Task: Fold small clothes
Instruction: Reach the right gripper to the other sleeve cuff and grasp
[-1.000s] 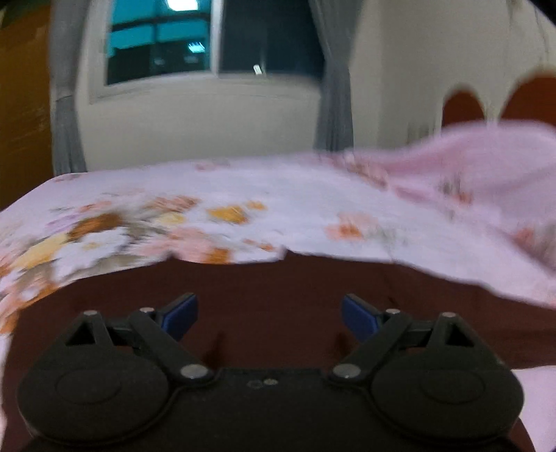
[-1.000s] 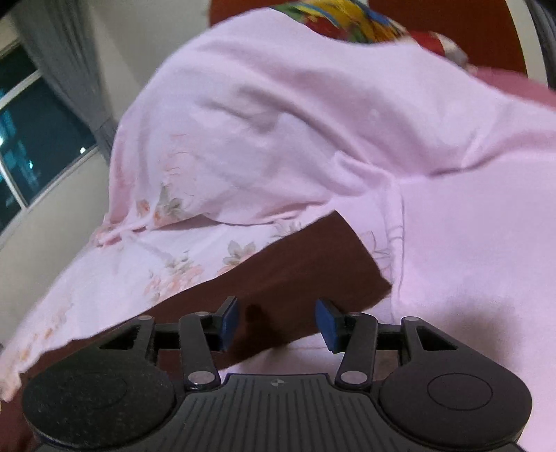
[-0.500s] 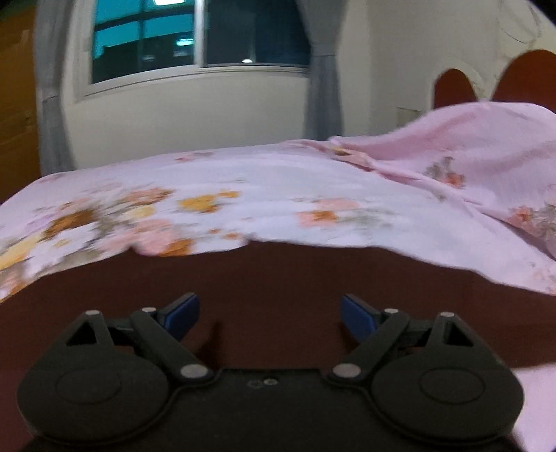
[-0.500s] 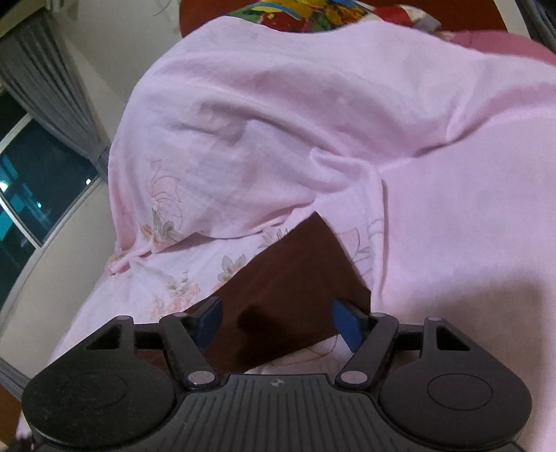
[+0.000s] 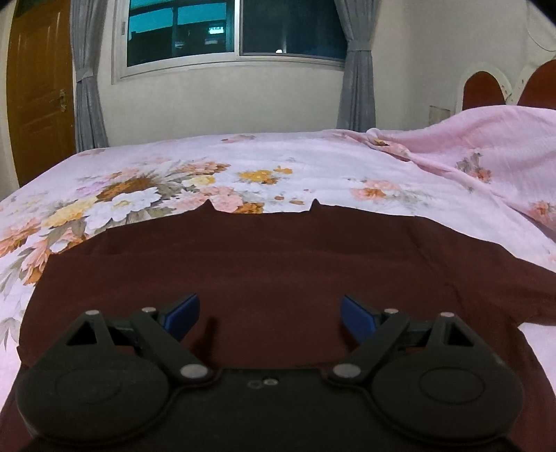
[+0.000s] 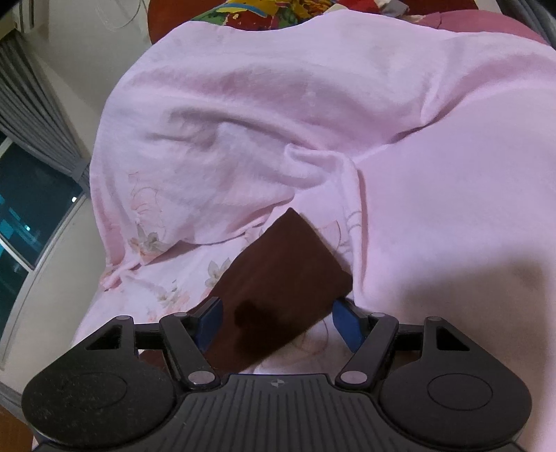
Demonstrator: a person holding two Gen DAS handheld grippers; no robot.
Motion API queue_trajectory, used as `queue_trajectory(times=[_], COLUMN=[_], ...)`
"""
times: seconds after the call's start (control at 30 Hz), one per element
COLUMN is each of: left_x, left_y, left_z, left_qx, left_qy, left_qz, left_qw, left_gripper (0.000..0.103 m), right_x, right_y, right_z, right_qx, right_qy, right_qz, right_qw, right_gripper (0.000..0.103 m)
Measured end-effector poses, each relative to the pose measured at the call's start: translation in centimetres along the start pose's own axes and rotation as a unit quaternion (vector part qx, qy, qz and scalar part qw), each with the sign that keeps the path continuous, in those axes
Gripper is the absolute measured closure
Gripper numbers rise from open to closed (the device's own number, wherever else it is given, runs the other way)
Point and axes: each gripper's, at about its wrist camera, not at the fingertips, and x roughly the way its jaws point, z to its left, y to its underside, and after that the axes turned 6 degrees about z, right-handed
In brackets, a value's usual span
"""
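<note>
Both hand-held grippers stand with their blue pads apart and nothing pinched. Seen from its own camera, the left hand-held gripper (image 5: 269, 314) is spread wide above the dark maroon garment (image 5: 278, 264), which lies flat on the bed sheet (image 5: 312, 163) and fills the lower half of that view; the pads do not press on the cloth. The garment's far edge shows two small points with a shallow dip between them. Beyond it the sheet is pale lilac with a large flower print in orange, yellow and white, and a rumpled pink blanket (image 5: 486, 139) rises on the right. Past the bed stand a window (image 5: 236, 31) with grey curtains, a wooden door (image 5: 38, 87) on the left, and a red-brown headboard (image 5: 483, 88) on the right. The right hand-held gripper (image 6: 278, 321) is moderately open, and a corner of the same maroon garment (image 6: 278, 271) lies between its pads without being clamped. Around that corner the pink blanket (image 6: 278, 104) bulges up, with bright patterned fabric (image 6: 260, 12) at the top edge.
</note>
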Motion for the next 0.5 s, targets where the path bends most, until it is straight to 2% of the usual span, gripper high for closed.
queue_trajectory(times=[0.13,0.17,0.23,0.27,0.37,0.5], left_x=[0.1,0.2,0.2,0.1,-0.5,-2.7], left_y=[0.3,0.3,0.5,0.6,0.7,1.1], left_z=[-0.6,-0.8,-0.9,-0.7,0.3,3.5], left_qx=[0.002,0.005,0.008,0.006,0.006,0.006], left_qy=[0.006,0.006,0.008,0.008,0.005,-0.008], left_qz=[0.000,0.001,0.004,0.004,0.004,0.003], left_qw=[1.0000,1.0000,0.9999,0.9999,1.0000,0.9999], left_gripper=[0.015,0.015,0.015,0.015,0.015,0.015], right_x=[0.9,1.2,2.0,2.1,2.2,2.5], right_y=[-0.6,-0.7,-1.0,-1.2,-1.4,-1.8], right_z=[0.0,0.1,0.1,-0.2,-0.5,-0.1], right_qx=[0.004,-0.002,-0.007,0.001,0.003,-0.007], right_qy=[0.002,0.004,0.018,0.017,0.016,0.029], right_qz=[-0.006,-0.007,0.002,0.004,0.010,0.028], right_qw=[1.000,1.000,1.000,1.000,1.000,0.999], right_gripper=[0.034,0.050,0.073,0.077,0.077,0.077])
